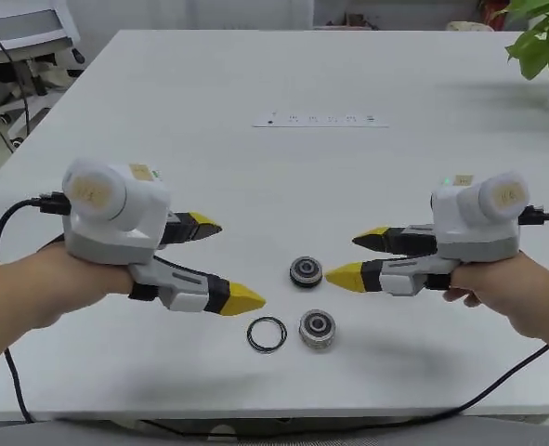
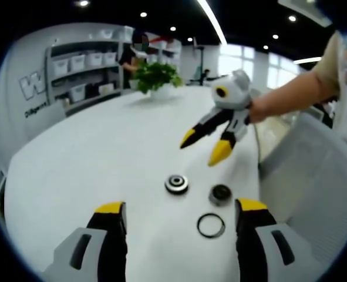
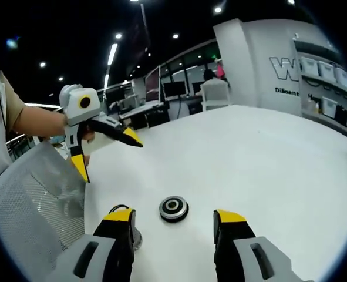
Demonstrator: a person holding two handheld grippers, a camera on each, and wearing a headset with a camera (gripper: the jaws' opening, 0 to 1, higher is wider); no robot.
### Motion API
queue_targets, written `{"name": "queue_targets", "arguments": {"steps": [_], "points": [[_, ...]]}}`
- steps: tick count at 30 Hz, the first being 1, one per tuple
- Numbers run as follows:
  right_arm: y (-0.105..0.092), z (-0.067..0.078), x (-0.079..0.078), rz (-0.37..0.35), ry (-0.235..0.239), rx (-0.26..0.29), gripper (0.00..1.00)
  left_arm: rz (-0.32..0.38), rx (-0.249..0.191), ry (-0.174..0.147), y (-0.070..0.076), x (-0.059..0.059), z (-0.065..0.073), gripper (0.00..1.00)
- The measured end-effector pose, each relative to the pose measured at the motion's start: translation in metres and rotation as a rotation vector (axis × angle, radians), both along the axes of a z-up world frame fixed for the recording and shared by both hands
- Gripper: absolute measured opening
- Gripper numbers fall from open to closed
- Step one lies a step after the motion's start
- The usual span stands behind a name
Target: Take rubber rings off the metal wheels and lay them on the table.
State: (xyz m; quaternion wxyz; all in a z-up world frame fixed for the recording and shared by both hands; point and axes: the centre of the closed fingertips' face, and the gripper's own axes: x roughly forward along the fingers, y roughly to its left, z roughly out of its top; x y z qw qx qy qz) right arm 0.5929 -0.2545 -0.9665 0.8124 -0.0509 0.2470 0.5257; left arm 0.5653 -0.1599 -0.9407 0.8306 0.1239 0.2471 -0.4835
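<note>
Two small metal wheels lie near the table's front edge. The farther wheel (image 1: 306,271) (image 2: 177,184) (image 3: 174,208) carries a black rubber ring. The nearer wheel (image 1: 318,329) (image 2: 221,194) looks bare, and in the right gripper view it (image 3: 137,238) is half hidden behind a jaw. A loose black rubber ring (image 1: 267,334) (image 2: 211,225) lies flat just left of the nearer wheel. My left gripper (image 1: 223,260) (image 2: 181,207) (image 3: 108,157) hovers open to the left of the wheels. My right gripper (image 1: 353,258) (image 3: 174,215) (image 2: 205,147) hovers open to their right. Both grippers are empty.
The white table (image 1: 255,177) stretches far back, with a flush socket strip (image 1: 320,120) in its middle. A potted plant (image 1: 543,37) stands at the far right corner. Cables (image 1: 14,218) trail from both grippers over the front edge. A mesh chair (image 3: 32,200) is close behind.
</note>
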Motion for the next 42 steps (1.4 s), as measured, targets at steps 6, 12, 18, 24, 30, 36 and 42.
{"name": "queue_targets", "arguments": {"steps": [6,12,18,24,30,36,42], "points": [[-0.002,-0.007,0.003,0.013,0.002,-0.018,0.52,-0.002,-0.003,0.005,-0.010,0.008,-0.005,0.75],[-0.003,-0.014,0.009,0.023,-0.002,-0.025,0.52,-0.013,0.000,0.005,-0.018,0.017,-0.009,0.74],[-0.003,-0.019,0.011,0.030,0.000,-0.024,0.51,-0.019,0.000,0.009,-0.023,0.025,-0.014,0.70],[0.000,-0.023,0.013,0.049,-0.003,-0.014,0.49,-0.019,-0.002,0.016,-0.027,0.031,-0.021,0.64],[0.004,-0.027,0.016,0.064,-0.005,-0.019,0.48,-0.029,-0.010,0.022,-0.035,0.033,-0.026,0.58],[0.009,-0.027,0.018,0.075,-0.007,-0.017,0.47,-0.028,-0.022,0.035,-0.043,0.035,-0.033,0.54],[0.010,-0.031,0.017,0.089,-0.004,-0.027,0.46,-0.034,-0.019,0.024,-0.047,0.040,-0.036,0.42]]}}
